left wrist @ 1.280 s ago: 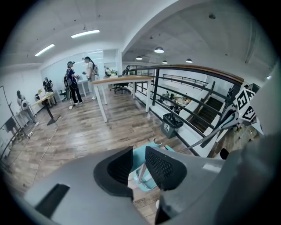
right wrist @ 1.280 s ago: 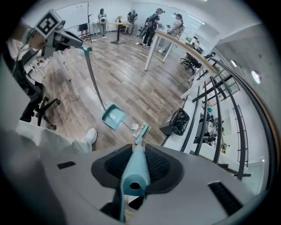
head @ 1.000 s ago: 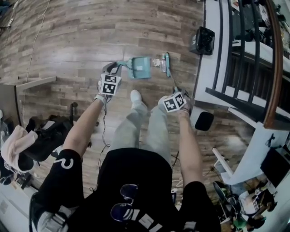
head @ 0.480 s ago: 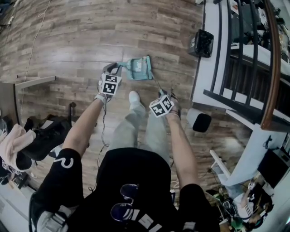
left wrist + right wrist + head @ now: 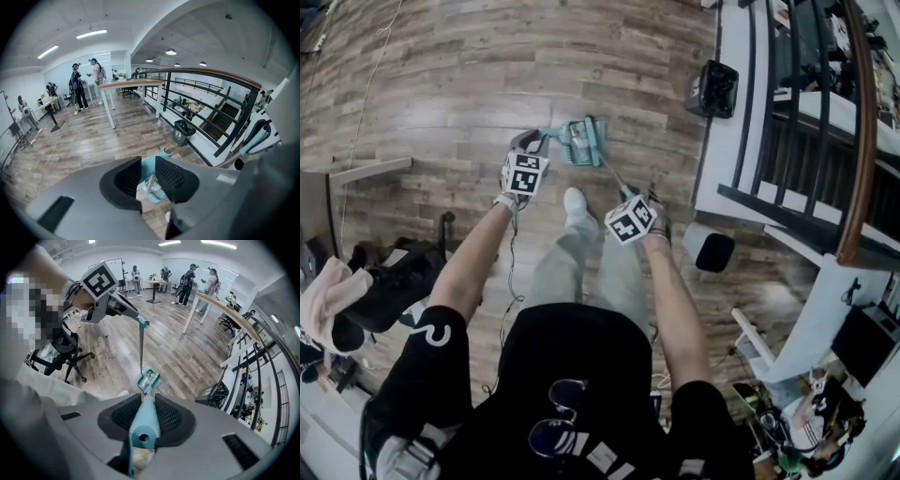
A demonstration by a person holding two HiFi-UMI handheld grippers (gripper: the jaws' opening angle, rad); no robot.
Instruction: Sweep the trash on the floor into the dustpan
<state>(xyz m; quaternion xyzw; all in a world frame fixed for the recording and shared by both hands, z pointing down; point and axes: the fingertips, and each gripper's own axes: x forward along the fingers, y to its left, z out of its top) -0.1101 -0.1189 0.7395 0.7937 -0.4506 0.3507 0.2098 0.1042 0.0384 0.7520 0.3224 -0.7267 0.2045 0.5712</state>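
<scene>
Left hand-held gripper [image 5: 148,164] has its jaws drawn narrow on the thin upright pole [image 5: 141,348] of the dustpan [image 5: 579,142], clamping it near the teal cap at the top. The right hand-held gripper [image 5: 146,398] is closed on the broom [image 5: 142,427], whose round teal handle runs straight out between its ribbed pads.

The dustpan is a small teal box on a pale metal pole. It stands on the wood floor [image 5: 441,84] just ahead of the person's white shoe [image 5: 574,199], with the left hand-held gripper beside it. The broom's handle slants from the right hand-held gripper to the pan, and its darker teal head lies against the pan's right edge. The right gripper view shows pale bits of trash [image 5: 149,377] inside the pan; they are too small to tell what they are.

A black bin [image 5: 719,87] stands well to the right of the pan, against a white ledge [image 5: 727,141] that carries a dark railing [image 5: 757,103]. From this view its contents cannot be seen.

Ahead of the pan and to its left the boards stretch wide and open. The ledge and railing close off the right side. A black office chair [image 5: 65,350] stands behind the left arm, and a long white tabletop [image 5: 129,84] on slim legs stands farther across the room, with people beyond it.
</scene>
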